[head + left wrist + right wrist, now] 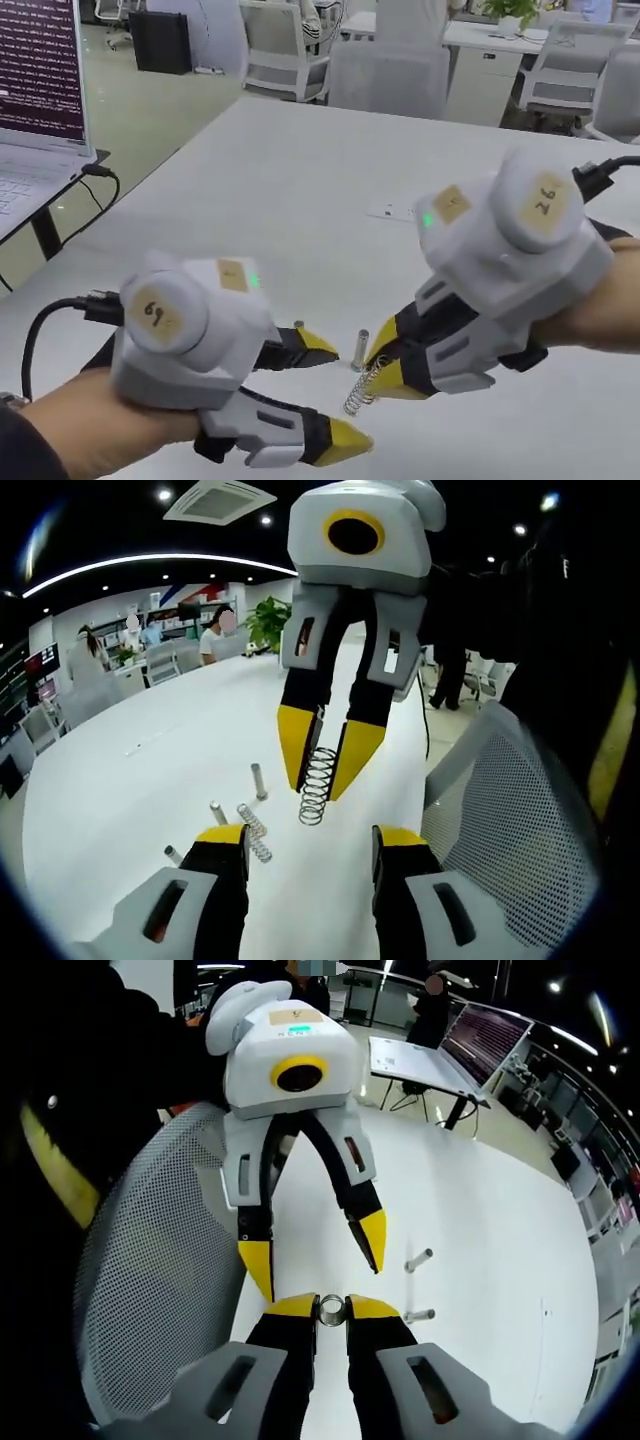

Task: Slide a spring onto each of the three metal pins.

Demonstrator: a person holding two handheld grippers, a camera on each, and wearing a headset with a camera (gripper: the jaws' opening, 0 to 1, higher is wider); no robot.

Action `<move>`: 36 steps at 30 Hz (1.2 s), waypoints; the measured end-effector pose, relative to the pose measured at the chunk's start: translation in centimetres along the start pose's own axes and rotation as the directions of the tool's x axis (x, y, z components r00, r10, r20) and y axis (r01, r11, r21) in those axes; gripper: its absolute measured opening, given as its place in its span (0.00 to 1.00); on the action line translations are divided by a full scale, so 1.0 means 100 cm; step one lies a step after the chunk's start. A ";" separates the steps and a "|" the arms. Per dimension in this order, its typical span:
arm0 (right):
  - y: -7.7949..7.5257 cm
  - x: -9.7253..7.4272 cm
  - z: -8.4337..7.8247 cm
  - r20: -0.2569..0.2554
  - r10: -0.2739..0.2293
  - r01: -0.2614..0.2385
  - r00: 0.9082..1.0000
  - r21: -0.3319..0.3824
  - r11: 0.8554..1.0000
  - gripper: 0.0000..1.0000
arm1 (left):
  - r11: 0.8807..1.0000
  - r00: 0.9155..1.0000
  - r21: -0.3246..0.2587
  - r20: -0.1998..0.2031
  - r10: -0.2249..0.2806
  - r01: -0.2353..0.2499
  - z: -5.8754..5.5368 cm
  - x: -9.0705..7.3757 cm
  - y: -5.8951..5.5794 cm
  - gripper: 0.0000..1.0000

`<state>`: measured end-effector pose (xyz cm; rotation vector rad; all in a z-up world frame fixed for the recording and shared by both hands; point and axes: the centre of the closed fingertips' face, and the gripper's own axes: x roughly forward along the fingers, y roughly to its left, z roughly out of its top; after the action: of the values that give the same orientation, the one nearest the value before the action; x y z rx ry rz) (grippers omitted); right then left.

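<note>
Over a white counter [300,200], right gripper [377,373] fingers pinch the spring [360,388] by its end coils, light, probably squashy if squeezed, while left gripper [335,392] fingers gape.

- left gripper [343,392]: near left, fingers spread wide, pointing right
- right gripper [386,367]: on the right, fingers clamped on a spring [360,390], tips facing the left gripper

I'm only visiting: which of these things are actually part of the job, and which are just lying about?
Part of the job:
- spring, held in the right tongs
- loose spring
- three metal pins
- left tongs, open

Just lying about:
- laptop
- mesh chair
- office chairs in the background
</note>
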<state>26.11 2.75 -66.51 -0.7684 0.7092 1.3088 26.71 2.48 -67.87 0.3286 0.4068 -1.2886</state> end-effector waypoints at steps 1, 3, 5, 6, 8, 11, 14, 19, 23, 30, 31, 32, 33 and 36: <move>-0.001 0.000 0.000 0.000 -0.002 0.002 1.000 0.003 1.000 0.08 | 1.000 1.000 -0.004 0.000 0.002 -0.002 0.000 -0.001 0.001 0.47; -0.002 -0.001 0.000 0.001 -0.005 0.005 1.000 0.005 1.000 0.08 | 1.000 1.000 -0.015 0.009 0.011 -0.011 0.001 -0.003 0.002 0.50; -0.004 -0.001 0.000 0.004 -0.007 0.007 1.000 0.005 1.000 0.08 | 1.000 1.000 -0.026 0.014 0.012 -0.012 0.001 -0.005 0.003 0.51; -0.004 -0.001 0.001 0.004 -0.008 0.008 1.000 0.006 1.000 0.08 | 0.999 1.000 -0.028 0.018 0.016 -0.016 0.002 -0.006 0.003 0.51; -0.005 -0.001 0.001 0.005 -0.009 0.009 1.000 0.006 1.000 0.08 | 0.999 0.999 -0.035 0.029 0.020 -0.019 0.004 -0.008 0.004 0.53; -0.006 0.000 0.002 0.004 -0.008 0.008 1.000 0.006 1.000 0.08 | 0.999 0.999 -0.039 0.037 0.028 -0.027 0.005 -0.011 0.005 0.55; -0.008 0.000 0.002 0.004 -0.007 0.007 1.000 0.006 1.000 0.08 | 0.998 0.998 -0.041 0.040 0.038 -0.036 0.004 -0.015 0.006 0.56; -0.013 0.001 0.004 0.000 -0.006 0.006 1.000 0.015 1.000 0.08 | 0.997 0.996 -0.057 0.056 0.063 -0.059 0.004 -0.023 0.009 0.57; -0.021 0.002 0.006 0.005 -0.014 0.014 1.000 0.021 1.000 0.08 | 0.994 0.994 -0.073 0.068 0.090 -0.085 0.004 -0.031 0.014 0.58; -0.034 0.001 0.014 0.019 -0.031 0.030 0.999 0.024 0.999 0.08 | 0.990 0.987 -0.072 0.093 0.129 -0.122 0.012 -0.047 0.024 0.58; -0.036 0.002 0.015 0.019 -0.032 0.032 0.999 0.023 0.999 0.08 | 0.990 0.987 -0.070 0.094 0.132 -0.126 0.013 -0.048 0.025 0.58; -0.037 0.002 0.015 0.020 -0.033 0.032 0.999 0.024 0.999 0.08 | 0.989 0.986 -0.069 0.094 0.140 -0.134 0.013 -0.051 0.028 0.58; -0.039 0.003 0.017 0.024 -0.034 0.033 0.999 0.026 0.999 0.08 | 0.988 0.985 -0.067 0.094 0.143 -0.138 0.013 -0.053 0.029 0.58; -0.042 0.006 0.021 0.033 -0.034 0.033 0.999 0.030 0.999 0.08 | 0.987 0.984 -0.065 0.093 0.154 -0.149 0.012 -0.058 0.033 0.58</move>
<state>30.43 4.44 -65.43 -0.7304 0.6849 1.2754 28.76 7.74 -64.05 0.2422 0.3284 -1.1369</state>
